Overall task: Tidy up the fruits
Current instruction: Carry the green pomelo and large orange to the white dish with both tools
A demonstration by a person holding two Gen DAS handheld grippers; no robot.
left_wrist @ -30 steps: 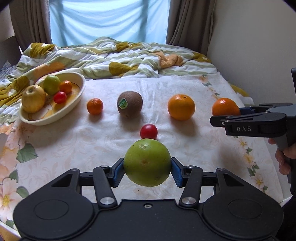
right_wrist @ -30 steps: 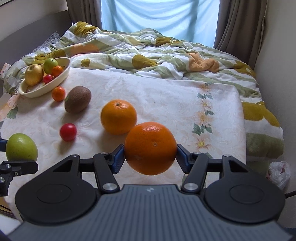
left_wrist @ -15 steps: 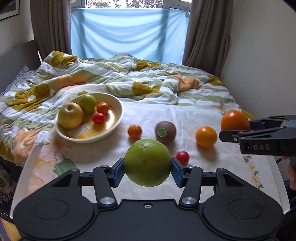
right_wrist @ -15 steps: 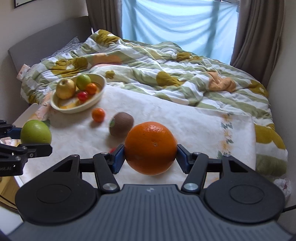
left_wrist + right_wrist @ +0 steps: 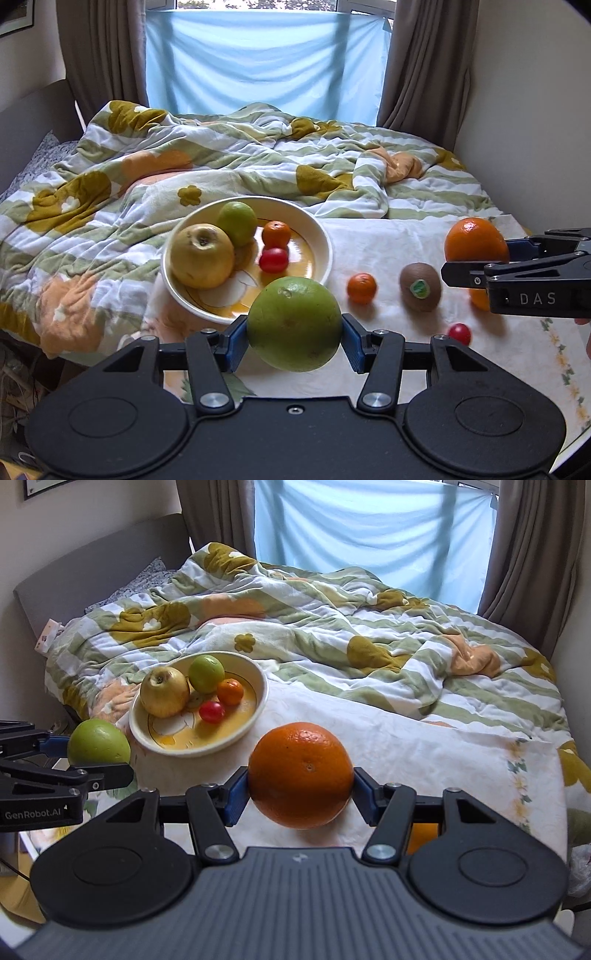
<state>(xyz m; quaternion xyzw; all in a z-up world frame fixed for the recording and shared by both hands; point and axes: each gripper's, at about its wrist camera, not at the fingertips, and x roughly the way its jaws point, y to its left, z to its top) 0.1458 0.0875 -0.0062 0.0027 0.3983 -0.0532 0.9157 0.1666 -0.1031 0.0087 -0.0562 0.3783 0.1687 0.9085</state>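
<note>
left gripper [image 5: 294, 334] clamped on green fruit [image 5: 294, 324] | right gripper [image 5: 300, 794] clamped on orange [image 5: 300, 775] | bowl [image 5: 325, 254] at 11 o'clock, crowded | risk: rollout if fruit dropped onto yellow apple [image 5: 202, 256]

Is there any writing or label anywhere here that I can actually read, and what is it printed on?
"DAS": white letters on the side of the right gripper, seen from the left wrist camera.
"GenRobot.AI": white letters on the side of the left gripper, seen from the right wrist camera.
Green sticker on the kiwi: too small to read.
Framed picture on the wall: nothing readable.
</note>
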